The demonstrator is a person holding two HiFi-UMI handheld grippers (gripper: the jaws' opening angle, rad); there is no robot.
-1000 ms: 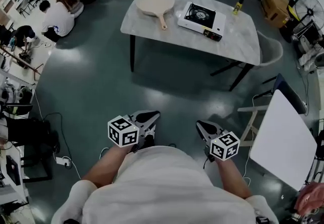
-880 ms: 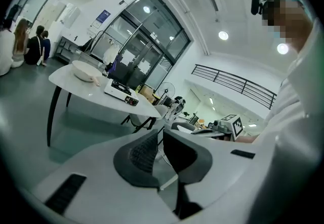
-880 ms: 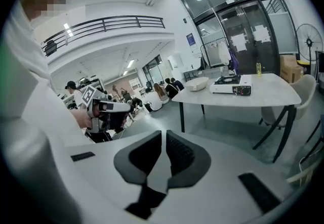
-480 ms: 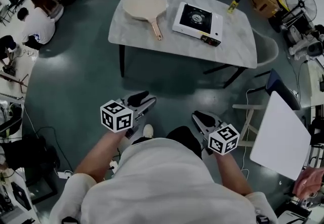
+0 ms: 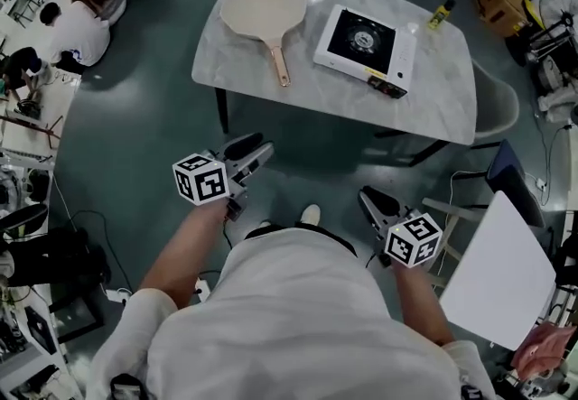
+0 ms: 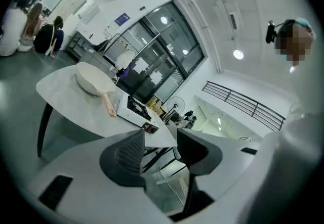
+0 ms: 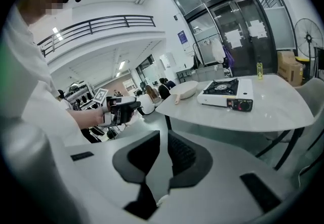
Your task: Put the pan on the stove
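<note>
A pale pan (image 5: 264, 10) with a wooden handle (image 5: 279, 63) lies on the left part of the grey table (image 5: 433, 91). A white single-burner stove (image 5: 366, 39) stands to the pan's right, apart from it. My left gripper (image 5: 256, 151) is held over the floor short of the table, and its jaws are opening with nothing between them. From the left gripper view (image 6: 161, 148) the pan (image 6: 91, 79) and stove (image 6: 136, 108) lie far ahead. My right gripper (image 5: 368, 201) hangs lower right. In its own view (image 7: 163, 153) only a slit shows between the pads, and it holds nothing.
A small yellow bottle (image 5: 440, 13) stands at the table's far right corner. A chair (image 5: 498, 105) sits behind the table's right end. A white board (image 5: 495, 265) is on my right. People (image 5: 86, 23) sit on the floor at far left.
The left jaws have gone from shut to open. The table sits a little nearer in the head view, and the left gripper has risen towards it. The right gripper has barely moved.
</note>
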